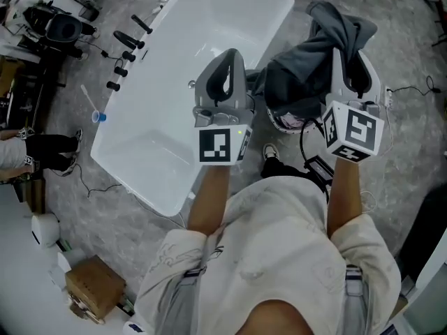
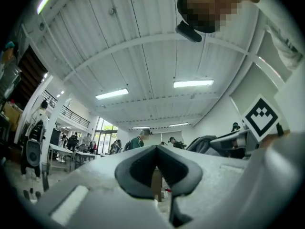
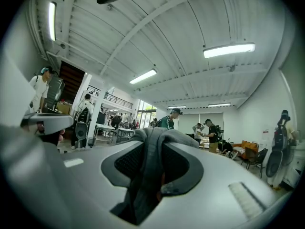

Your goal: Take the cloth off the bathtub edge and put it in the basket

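A dark grey cloth (image 1: 300,75) hangs in a bunch from my right gripper (image 1: 347,53), just to the right of the white bathtub (image 1: 223,12). In the right gripper view the cloth (image 3: 152,166) is pinched between the pads and spills over the tips of the right gripper (image 3: 151,142). My left gripper (image 1: 230,56) hovers over the tub's right edge, beside the cloth. In the left gripper view the left gripper (image 2: 156,149) is shut, its pads meeting at the tip with nothing between them. No basket shows in any view.
Black tap fittings (image 1: 126,47) and a small blue cup (image 1: 101,117) lie on the floor left of the tub. A cardboard box (image 1: 94,285) sits at the lower left. Cables and my shoe (image 1: 272,152) are below the cloth. Black equipment (image 1: 56,23) stands at the top left.
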A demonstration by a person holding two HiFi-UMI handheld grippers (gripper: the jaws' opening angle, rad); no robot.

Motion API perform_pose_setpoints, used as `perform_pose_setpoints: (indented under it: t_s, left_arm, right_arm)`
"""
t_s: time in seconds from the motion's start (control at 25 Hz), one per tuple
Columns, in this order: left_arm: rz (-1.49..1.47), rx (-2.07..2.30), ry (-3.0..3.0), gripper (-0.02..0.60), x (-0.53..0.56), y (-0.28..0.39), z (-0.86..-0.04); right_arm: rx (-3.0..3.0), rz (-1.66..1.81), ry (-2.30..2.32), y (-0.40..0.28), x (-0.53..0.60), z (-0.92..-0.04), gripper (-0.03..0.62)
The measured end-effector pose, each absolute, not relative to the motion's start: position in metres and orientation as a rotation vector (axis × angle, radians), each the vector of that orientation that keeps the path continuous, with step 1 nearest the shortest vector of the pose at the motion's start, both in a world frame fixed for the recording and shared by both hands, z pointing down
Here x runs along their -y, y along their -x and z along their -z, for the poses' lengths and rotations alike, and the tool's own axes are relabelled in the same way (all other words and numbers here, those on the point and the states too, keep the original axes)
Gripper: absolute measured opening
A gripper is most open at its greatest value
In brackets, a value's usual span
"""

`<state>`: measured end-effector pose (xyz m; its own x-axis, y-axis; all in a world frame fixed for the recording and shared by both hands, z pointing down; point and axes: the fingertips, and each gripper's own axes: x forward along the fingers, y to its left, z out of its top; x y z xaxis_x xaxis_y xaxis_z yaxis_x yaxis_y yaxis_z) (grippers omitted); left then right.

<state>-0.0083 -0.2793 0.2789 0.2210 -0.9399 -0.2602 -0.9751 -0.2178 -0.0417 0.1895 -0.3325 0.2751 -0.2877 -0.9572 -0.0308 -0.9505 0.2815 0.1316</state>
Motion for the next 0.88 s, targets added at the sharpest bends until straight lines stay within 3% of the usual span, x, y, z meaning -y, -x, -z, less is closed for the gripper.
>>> perform_pose_setpoints:
  t_s: [0.52, 0.88]
  left_arm:
    - [-0.283, -1.649, 2.452, -0.002, 0.326, -0.064, -0.283]
    - [-0.279, -1.627, 2.49, -0.002, 0.344, -0.074, -0.29]
  right_arm:
    - [2.281, 0.171, -2.042, -0.275, 0.346, -0.279, 0.114]
    - [2.226, 0.158, -2.077, -0.29, 0.355, -0.285, 0.114]
